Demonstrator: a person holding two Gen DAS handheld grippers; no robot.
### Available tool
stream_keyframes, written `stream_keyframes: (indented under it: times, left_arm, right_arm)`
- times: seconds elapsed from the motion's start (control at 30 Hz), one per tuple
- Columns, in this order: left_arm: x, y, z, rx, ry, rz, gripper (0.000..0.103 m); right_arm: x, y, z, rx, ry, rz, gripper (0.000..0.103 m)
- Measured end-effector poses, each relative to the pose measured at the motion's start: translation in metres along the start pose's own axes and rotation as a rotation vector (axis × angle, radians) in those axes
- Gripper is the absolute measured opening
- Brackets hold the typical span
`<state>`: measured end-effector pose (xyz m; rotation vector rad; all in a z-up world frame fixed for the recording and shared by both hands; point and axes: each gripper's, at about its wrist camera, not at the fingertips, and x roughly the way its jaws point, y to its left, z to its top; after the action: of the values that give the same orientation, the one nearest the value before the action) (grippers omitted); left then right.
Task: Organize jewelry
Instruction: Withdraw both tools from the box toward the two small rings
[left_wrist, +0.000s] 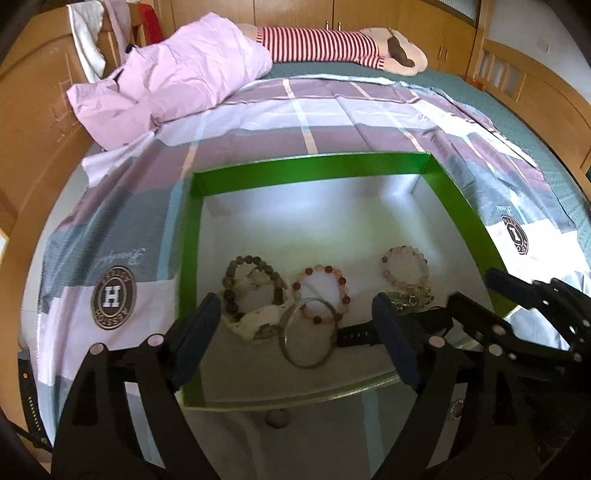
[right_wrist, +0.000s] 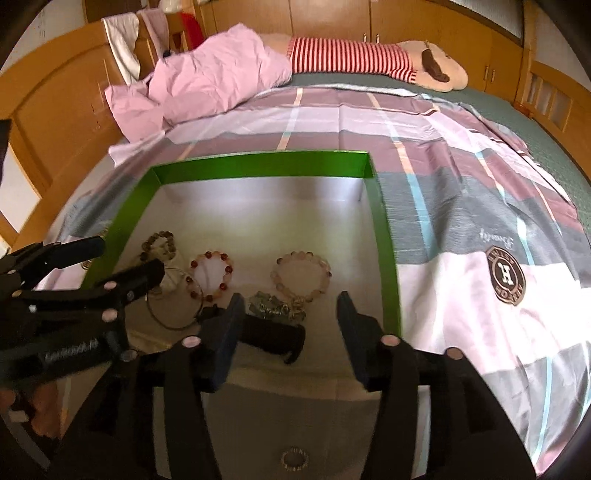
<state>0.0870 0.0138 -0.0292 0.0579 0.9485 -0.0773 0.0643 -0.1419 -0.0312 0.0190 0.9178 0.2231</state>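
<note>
A green-walled box (left_wrist: 465, 206) with a pale floor lies on the bed. On its floor lie a dark bead bracelet (left_wrist: 231, 273), a red-and-pink bead bracelet (left_wrist: 341, 280), a pale pink bead bracelet (right_wrist: 321, 264), a silver bangle (left_wrist: 295, 360), a heap of chain (right_wrist: 275, 308) and a black watch (right_wrist: 275, 338). My left gripper (left_wrist: 295, 301) hangs open above the bangle and grips nothing. My right gripper (right_wrist: 291, 299) is open over the watch and chain, and its pads touch neither. Each gripper shows in the other view: the right gripper (left_wrist: 476, 290), the left gripper (right_wrist: 125, 254).
The box sits on a plaid bedspread (right_wrist: 461, 206). A small bead ring (right_wrist: 294, 459) and a round grey piece (left_wrist: 277, 419) lie outside the box's near wall. A pink pillow (left_wrist: 173, 81) and a striped plush toy (left_wrist: 332, 48) lie at the far side, with wooden furniture around the bed.
</note>
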Motion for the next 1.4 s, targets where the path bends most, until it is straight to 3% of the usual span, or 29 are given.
stream_keyframes:
  times: [0.23, 0.4, 0.63, 0.7, 0.83, 1.1, 1.33, 1.4]
  left_arm:
    - [-0.031, 0.004, -0.025, 0.001, -0.018, 0.010, 0.089]
    - [-0.051, -0.002, -0.048, 0.013, -0.025, -0.006, 0.093]
    - [-0.023, 0.005, -0.075, -0.034, 0.138, 0.019, 0.093]
    - [-0.016, 0.009, -0.079, -0.041, 0.168, 0.037, 0.093]
    - [-0.003, 0.017, -0.084, -0.077, 0.230, 0.049, 0.093]
    - [0.022, 0.041, -0.092, -0.233, 0.347, -0.002, 0.093]
    - [0.024, 0.043, -0.095, -0.240, 0.363, -0.003, 0.094]
    - [0.026, 0.043, -0.095, -0.238, 0.366, -0.002, 0.094]
  right_arm:
    - [-0.027, -0.004, -0.027, -0.042, -0.005, 0.027, 0.065]
    - [-0.028, -0.007, -0.050, -0.030, 0.050, 0.013, 0.068]
    - [0.013, 0.001, -0.087, -0.040, 0.268, 0.004, 0.068]
    - [0.022, 0.007, -0.096, -0.063, 0.296, -0.012, 0.068]
    - [0.023, 0.024, -0.100, -0.125, 0.275, -0.040, 0.073]
    - [0.012, 0.060, -0.109, -0.250, 0.249, 0.090, 0.073]
    - [0.011, 0.052, -0.108, -0.208, 0.229, 0.042, 0.073]
    - [0.014, 0.050, -0.111, -0.207, 0.233, 0.019, 0.059]
